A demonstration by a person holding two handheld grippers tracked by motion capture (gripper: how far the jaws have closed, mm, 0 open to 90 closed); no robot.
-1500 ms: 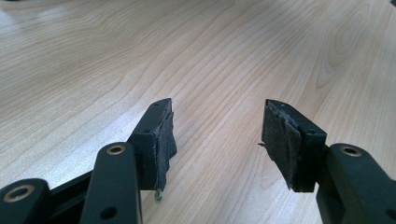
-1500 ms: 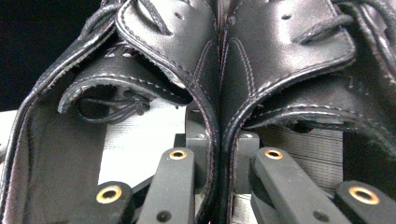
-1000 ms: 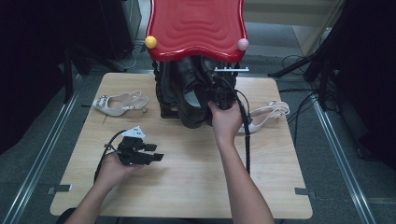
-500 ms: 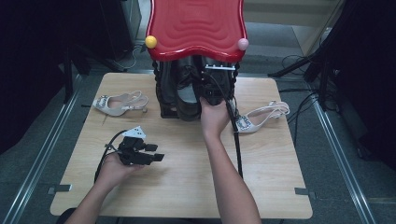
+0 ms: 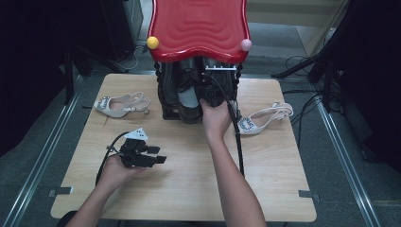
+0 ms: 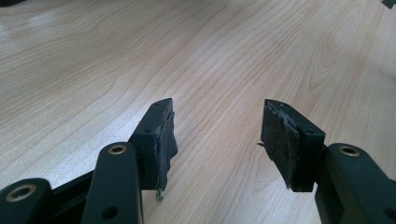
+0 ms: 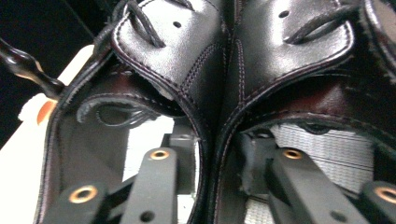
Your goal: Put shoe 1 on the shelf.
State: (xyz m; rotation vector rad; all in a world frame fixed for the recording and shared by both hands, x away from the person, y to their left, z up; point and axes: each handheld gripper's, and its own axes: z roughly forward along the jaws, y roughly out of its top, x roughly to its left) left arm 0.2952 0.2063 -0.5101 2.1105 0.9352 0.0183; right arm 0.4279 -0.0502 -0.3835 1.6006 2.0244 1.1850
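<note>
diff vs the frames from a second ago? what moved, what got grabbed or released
The right gripper carried the pair of black shoes from the table edge of the red-topped rack back under its top. Its jaws have just been opening, one inside each shoe, the touching inner walls between them, so it looks like a release. Unchanged: left gripper open and empty low over the table, both white heels in place.

Glossy black leather lace-up shoes (image 7: 261, 60) with dark red lining, just ahead of the black two-jaw right gripper (image 7: 219, 182), under a rippled red plastic shelf top (image 5: 198, 26).
</note>
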